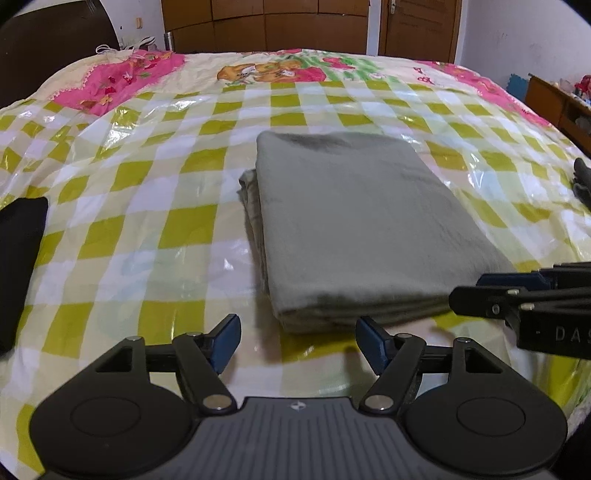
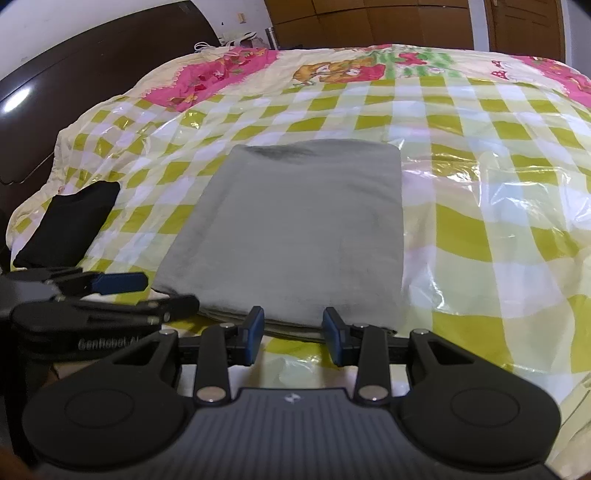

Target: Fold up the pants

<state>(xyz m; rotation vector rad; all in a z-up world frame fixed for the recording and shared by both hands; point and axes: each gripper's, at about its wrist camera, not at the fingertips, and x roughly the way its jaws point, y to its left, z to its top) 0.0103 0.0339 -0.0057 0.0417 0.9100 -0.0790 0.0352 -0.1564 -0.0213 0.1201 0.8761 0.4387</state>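
Observation:
The grey-green pants (image 1: pixel 354 221) lie folded into a flat rectangular stack on the checked bedspread; they also show in the right wrist view (image 2: pixel 295 229). My left gripper (image 1: pixel 297 343) is open and empty, just short of the stack's near edge. My right gripper (image 2: pixel 293 334) is open and empty at the near edge of the stack, its blue pads (image 2: pixel 255 332) either side of the edge. The right gripper also shows in the left wrist view (image 1: pixel 517 295), beside the stack's near right corner. The left gripper shows in the right wrist view (image 2: pixel 110 291) at the stack's near left corner.
A folded black garment (image 2: pixel 70 225) lies left of the pants; it also shows in the left wrist view (image 1: pixel 18 266). Clear plastic sheeting (image 2: pixel 498 192) covers the bedspread. A dark headboard (image 2: pixel 74 85) stands at left. Wooden wardrobes (image 1: pixel 266 26) and a door stand behind the bed.

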